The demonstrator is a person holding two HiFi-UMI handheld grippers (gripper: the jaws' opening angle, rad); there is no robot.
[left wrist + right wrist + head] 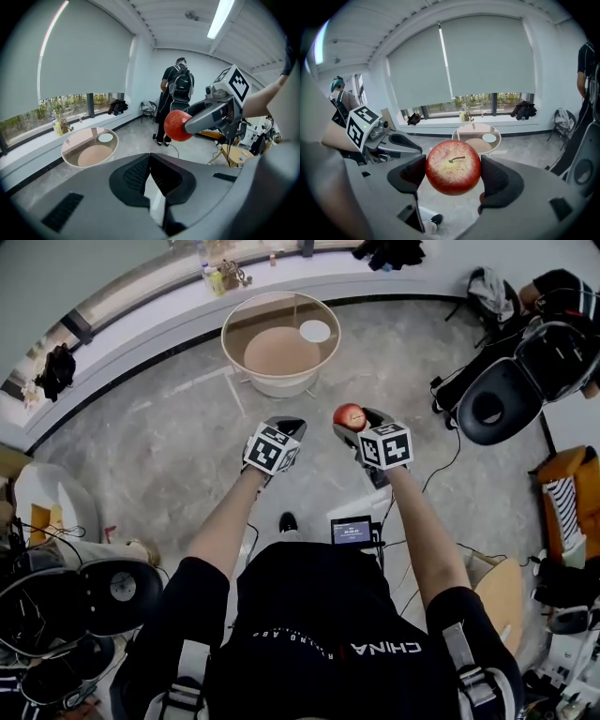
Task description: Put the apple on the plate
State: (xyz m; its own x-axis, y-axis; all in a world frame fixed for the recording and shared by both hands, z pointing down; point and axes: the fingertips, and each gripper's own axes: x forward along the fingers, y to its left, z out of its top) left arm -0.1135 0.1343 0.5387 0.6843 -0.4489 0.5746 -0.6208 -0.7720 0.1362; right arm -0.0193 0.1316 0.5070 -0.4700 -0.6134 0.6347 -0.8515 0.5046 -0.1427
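A red apple (350, 416) is held in the air between the pads of my right gripper (357, 422), which is shut on it. In the right gripper view the apple (453, 167) fills the gap between the two dark pads (499, 180), stem up. The small white plate (315, 331) lies on a round glass table (238, 354) ahead of both grippers, also seen as the plate (489, 138) beyond the apple. My left gripper (285, 424) hangs beside the right one, shut and holding nothing. From the left gripper view the apple (177, 125) shows to the right and the plate (105, 138) far left.
A black office chair (502, 395) stands to the right with cables on the floor. A person (176, 101) with a backpack stands farther off. A window ledge (141, 310) with bottles curves behind the table. A small screen (352, 531) sits by my feet.
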